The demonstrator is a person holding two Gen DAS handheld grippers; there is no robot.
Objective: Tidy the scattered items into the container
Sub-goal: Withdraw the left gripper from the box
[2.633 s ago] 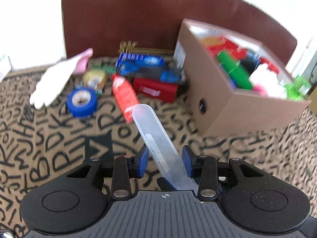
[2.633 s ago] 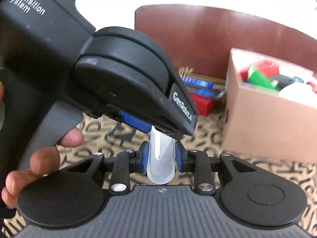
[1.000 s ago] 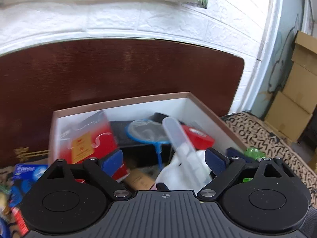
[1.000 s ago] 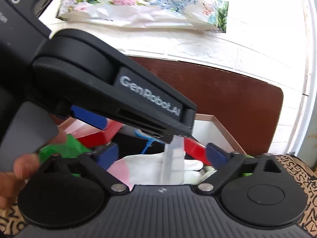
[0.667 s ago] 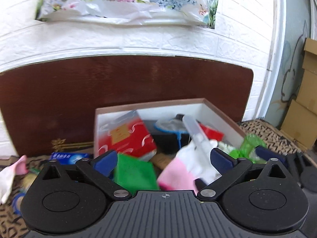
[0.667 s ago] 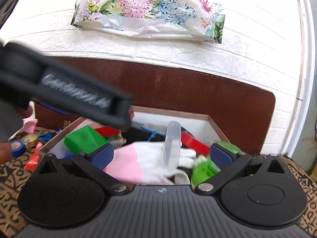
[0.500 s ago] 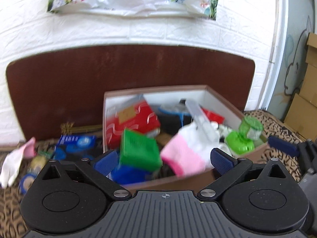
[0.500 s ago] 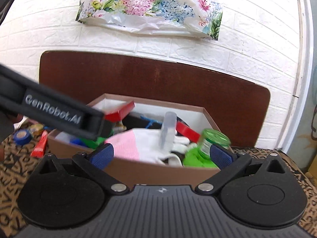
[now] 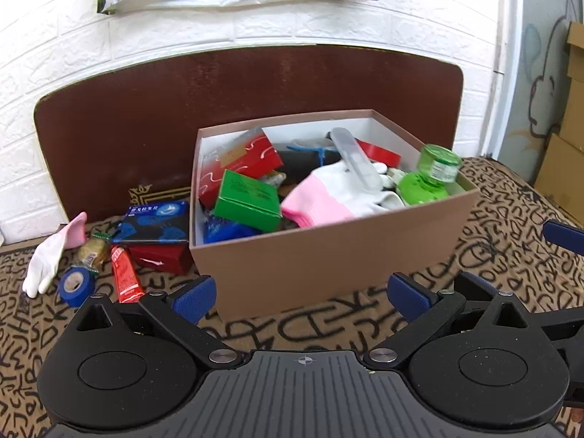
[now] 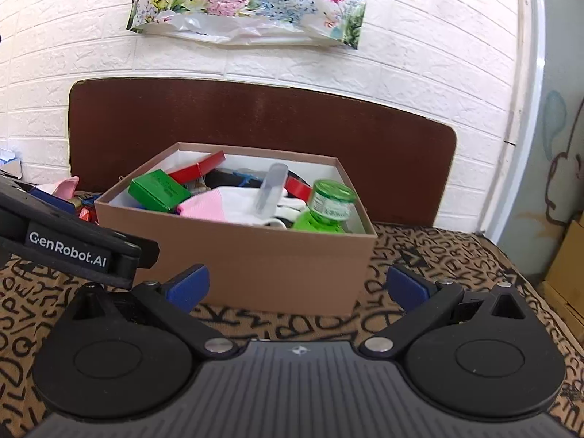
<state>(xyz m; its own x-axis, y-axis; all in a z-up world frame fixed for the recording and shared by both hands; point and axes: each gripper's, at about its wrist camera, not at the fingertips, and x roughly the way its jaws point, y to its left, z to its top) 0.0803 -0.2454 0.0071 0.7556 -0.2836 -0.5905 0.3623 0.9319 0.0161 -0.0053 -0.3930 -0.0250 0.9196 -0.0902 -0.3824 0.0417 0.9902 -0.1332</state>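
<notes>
The brown cardboard box (image 9: 328,255) stands on the patterned cloth and also shows in the right wrist view (image 10: 255,255). A clear plastic tube (image 9: 356,158) (image 10: 270,188) lies in it on a white and pink glove (image 9: 328,193), beside a green bottle (image 9: 427,179), a green box (image 9: 248,197) and red boxes. Left of the box lie a blue packet (image 9: 157,222), a red box (image 9: 160,257), a red tube (image 9: 124,277), a blue tape roll (image 9: 75,284) and a white glove (image 9: 47,259). My left gripper (image 9: 299,295) and right gripper (image 10: 297,286) are open and empty, in front of the box.
A dark brown board (image 9: 146,109) leans on the white brick wall behind the box. A floral plastic bag (image 10: 248,3) hangs on the wall. Cardboard cartons (image 9: 565,160) stand at the far right. The left gripper's body (image 10: 73,248) crosses the right wrist view at the left.
Both grippers carried the clear tube over the box, opened and let it go. They have since drawn back and lower, so the box's front wall now shows.
</notes>
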